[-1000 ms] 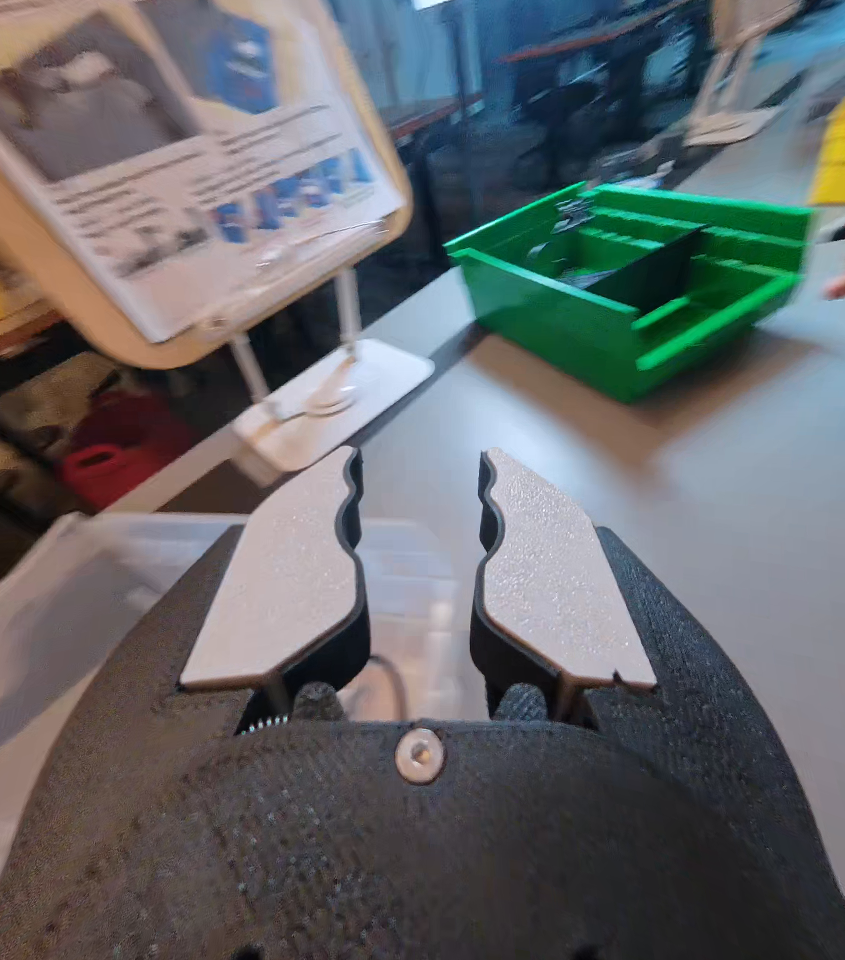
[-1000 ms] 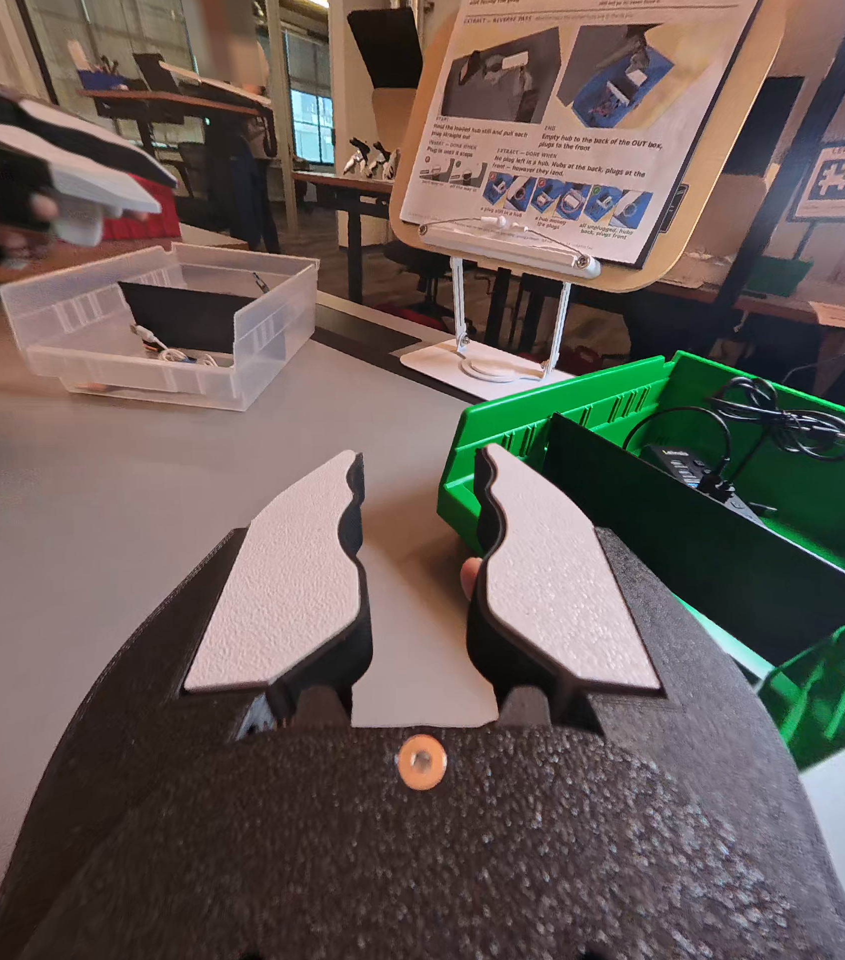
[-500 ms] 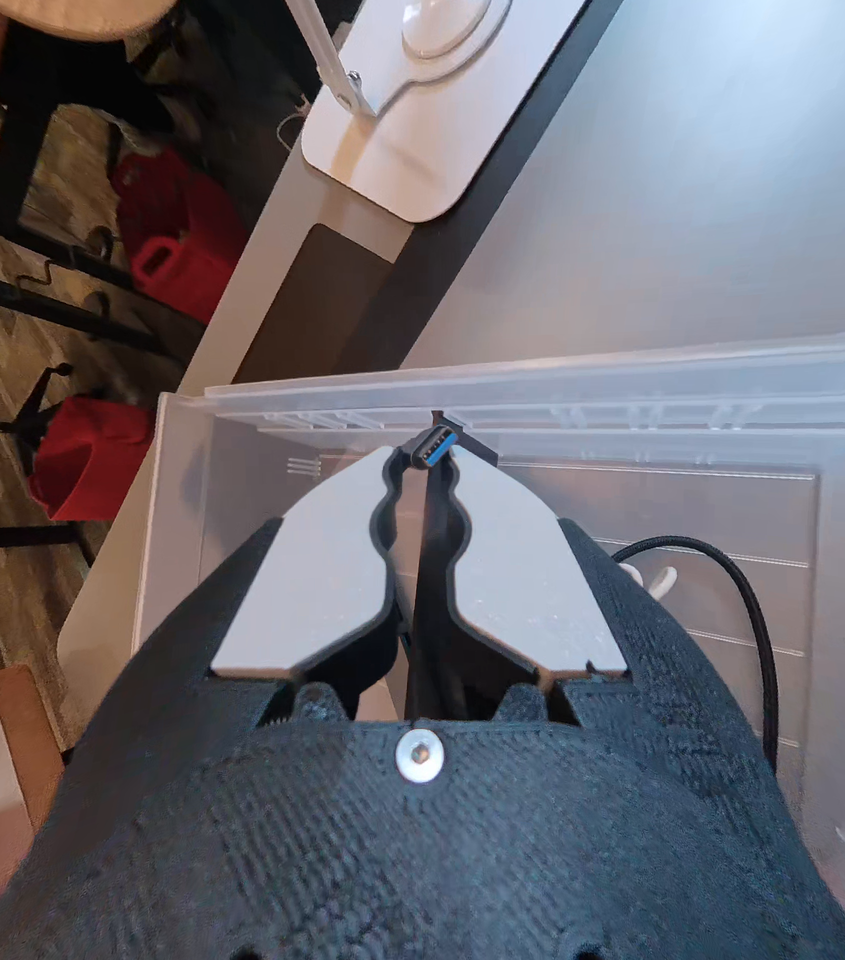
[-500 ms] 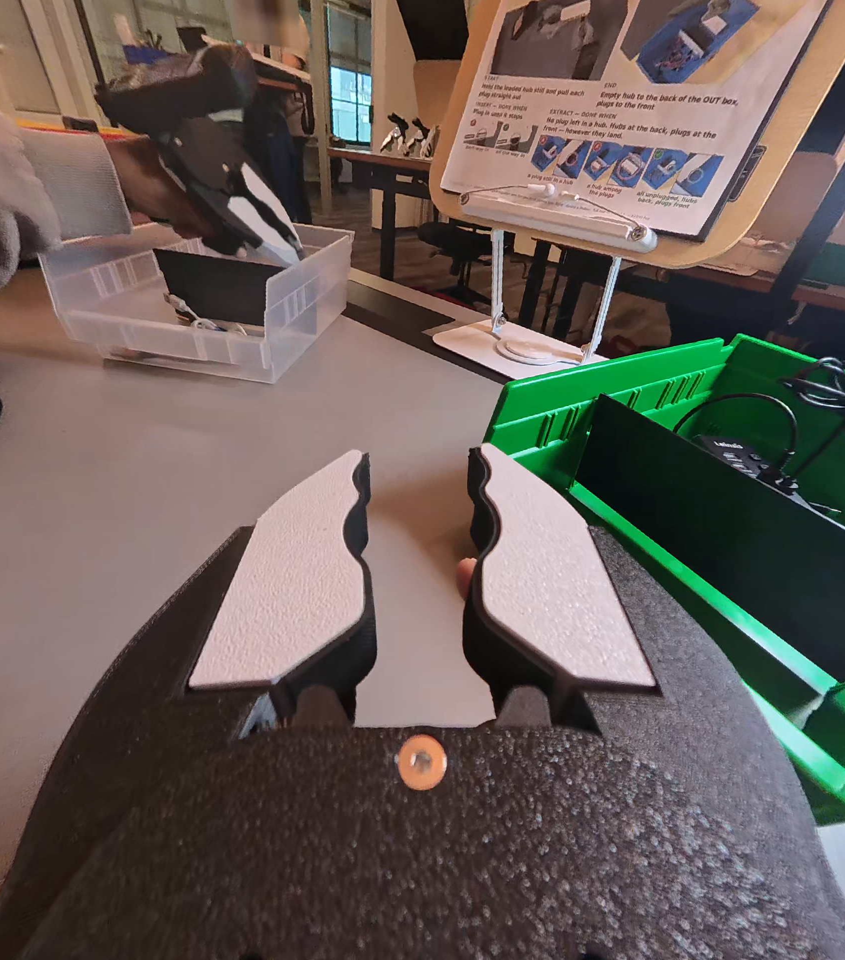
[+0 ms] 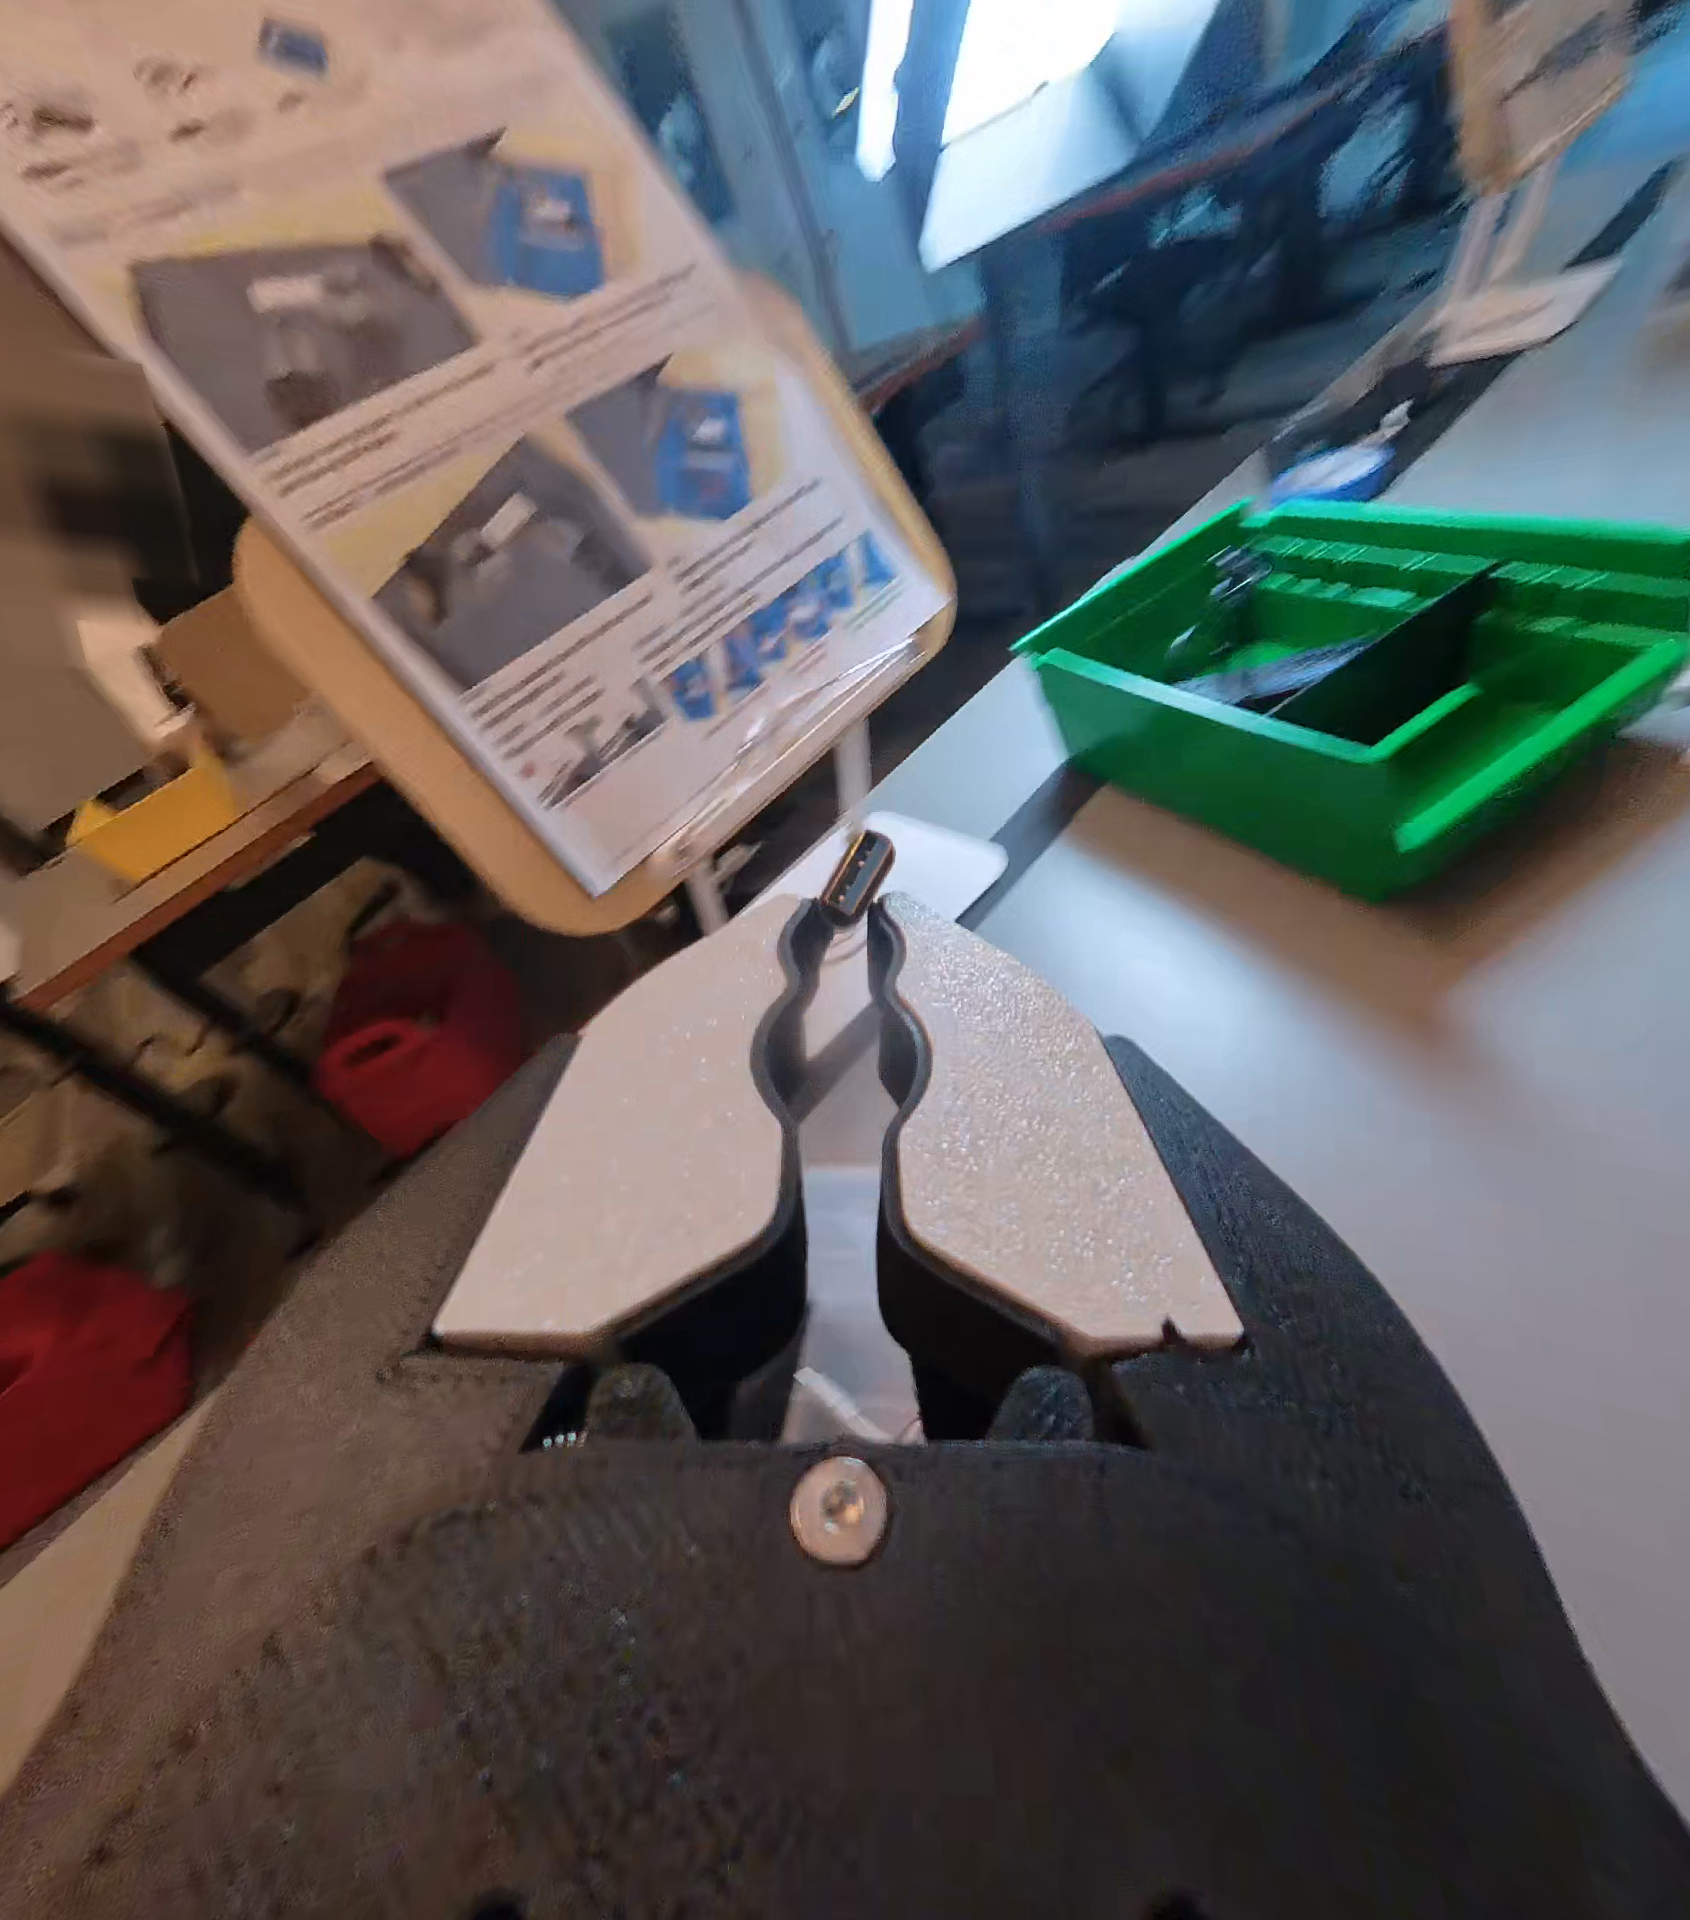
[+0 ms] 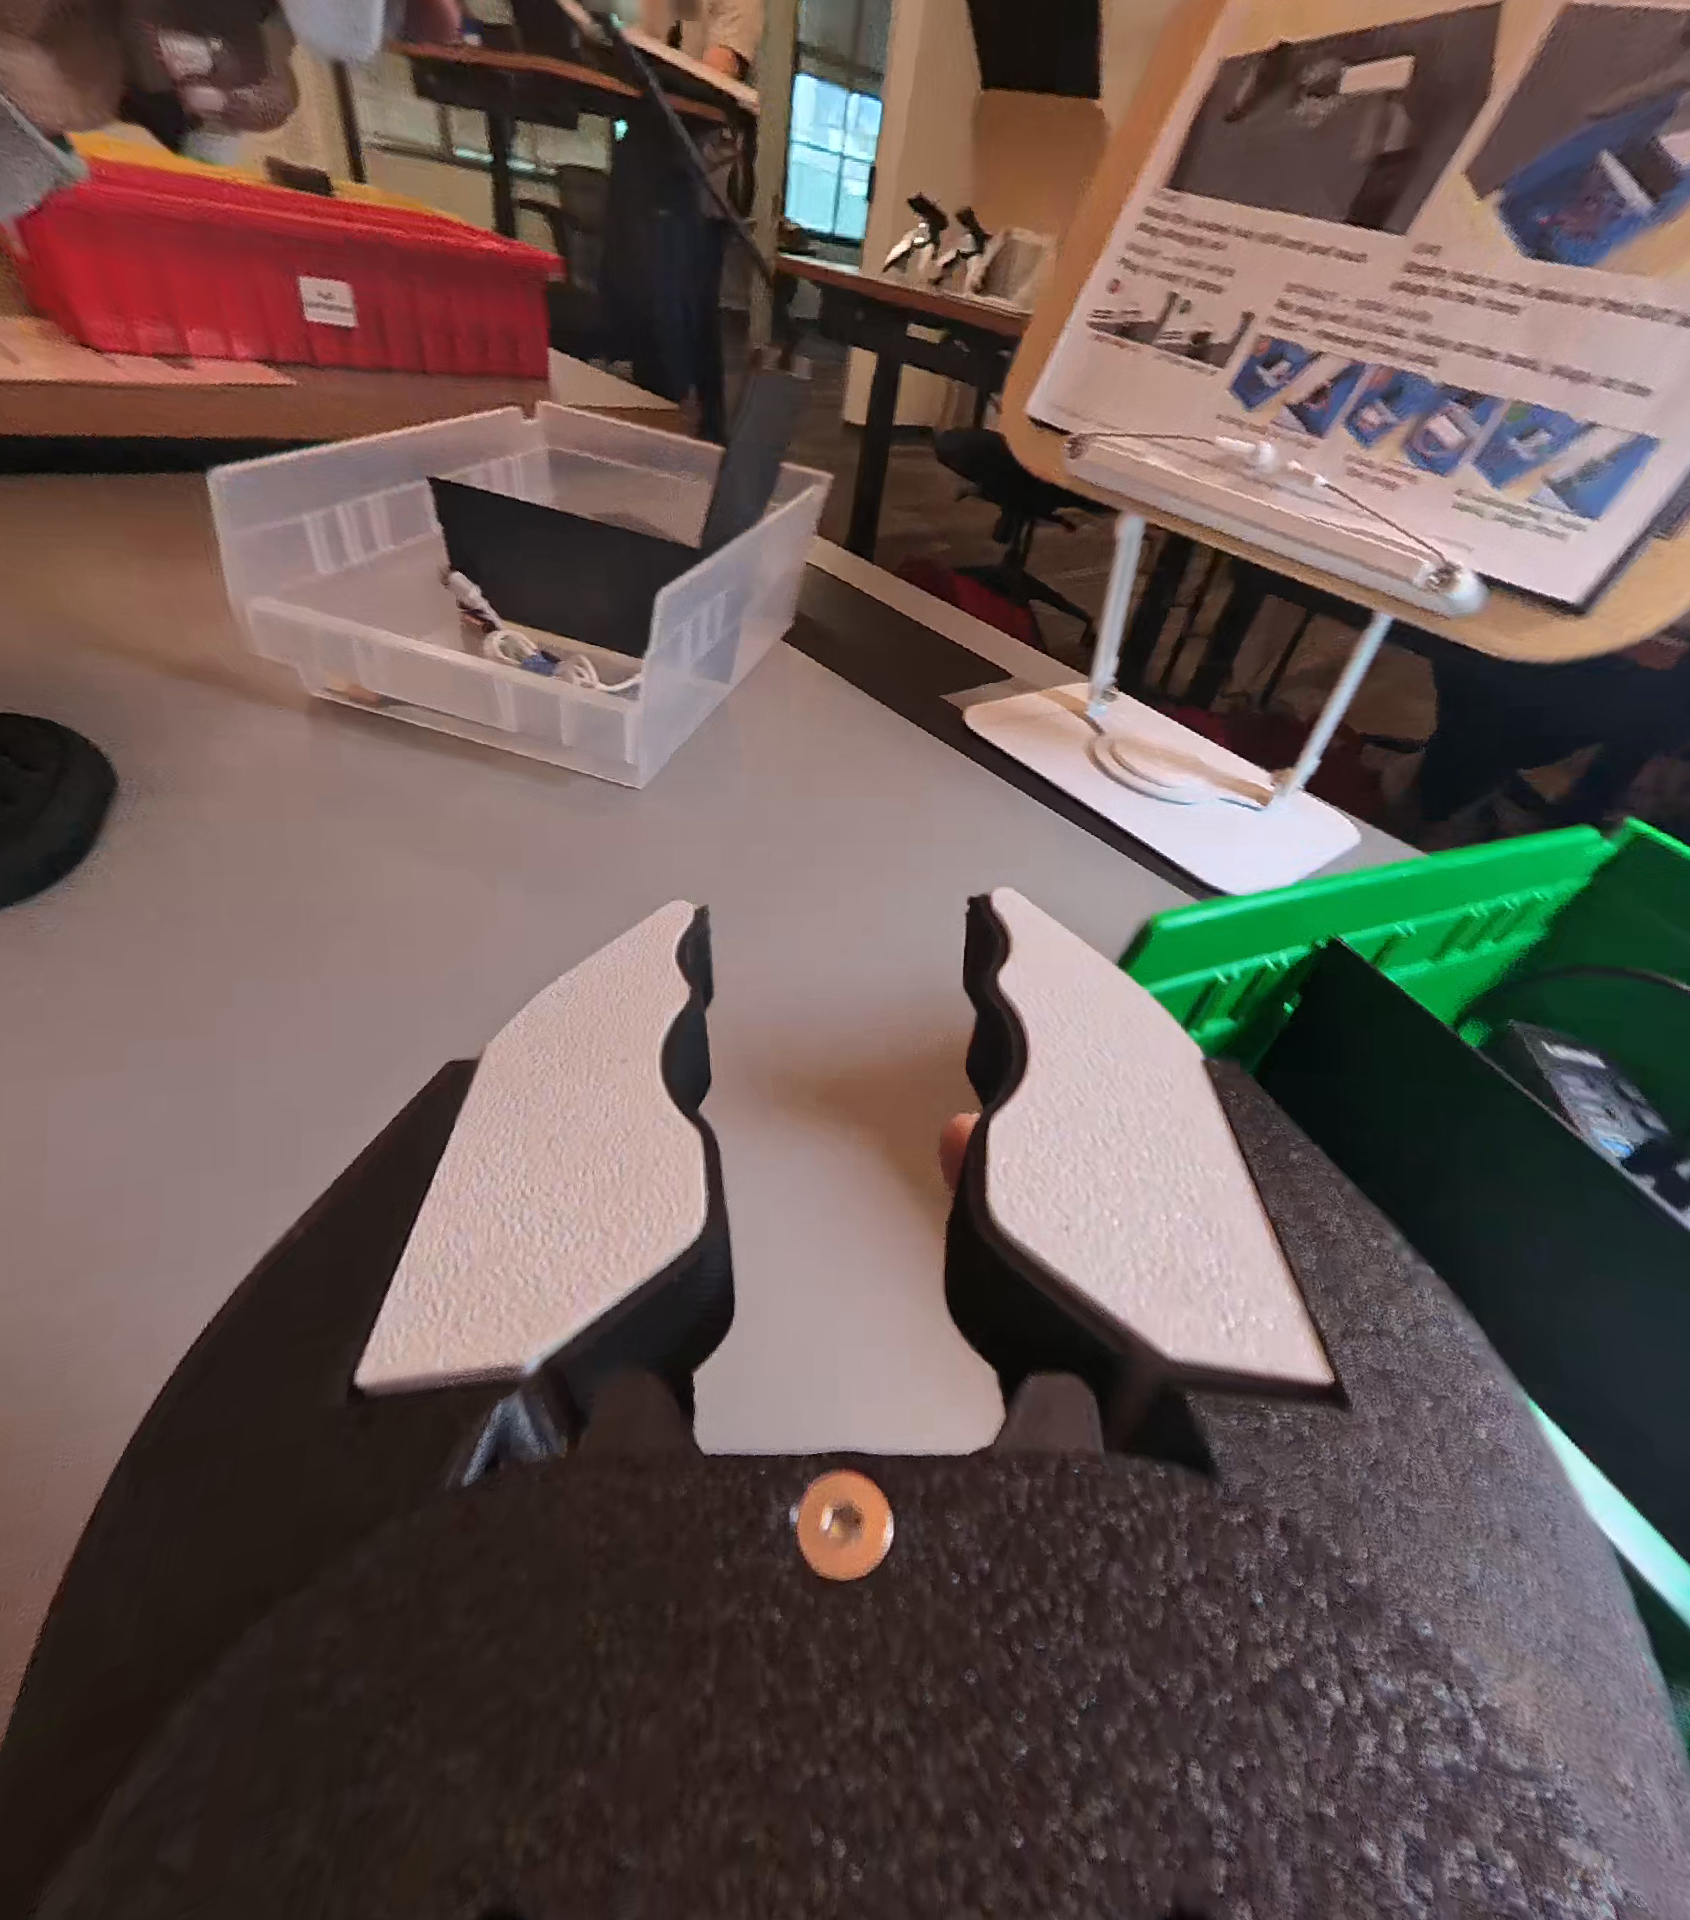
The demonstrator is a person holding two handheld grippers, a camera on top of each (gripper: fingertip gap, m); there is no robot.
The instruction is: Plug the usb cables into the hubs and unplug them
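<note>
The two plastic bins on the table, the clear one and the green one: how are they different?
The clear bin is see-through, the green bin solid-coloured. In the right wrist view the clear bin sits farther off, to the left; the green bin is close on the right. The clear bin holds a white cable; the green bin holds a dark hub with black cables. Both rest on the grey table and have a black divider inside.

Bare table (image 6: 321,935) between clear bin (image 6: 716,613) and green bin (image 6: 1340,935); seemingly unobstructed.

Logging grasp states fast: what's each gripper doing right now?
Left gripper: closed on the USB plug.
Right gripper: open, empty.
</note>
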